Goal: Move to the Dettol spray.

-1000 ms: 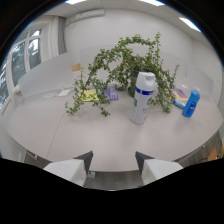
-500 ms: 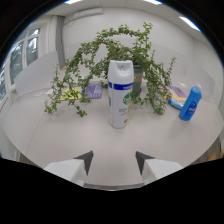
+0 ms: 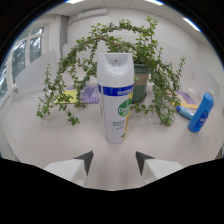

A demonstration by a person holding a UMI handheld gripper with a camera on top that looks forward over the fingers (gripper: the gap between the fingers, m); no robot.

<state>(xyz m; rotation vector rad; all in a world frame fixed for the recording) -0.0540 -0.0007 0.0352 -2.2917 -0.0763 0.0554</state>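
Setting: pale counter (image 3: 45,140) in a bright room, windows at far left.
Dettol spray (image 3: 116,97): upright white can, just ahead of the tongs, centred on the gap between them.
Tongs (image 3: 114,161): open, holding nothing; the can stands beyond the tips, untouched.
Background: potted plant (image 3: 142,82) close behind the can; blue bottle (image 3: 200,112) at right, well apart.
Change: half a second earlier the can looked smaller and farther; it now looms large.
Meaning: approach judged almost complete, only a short advance left.
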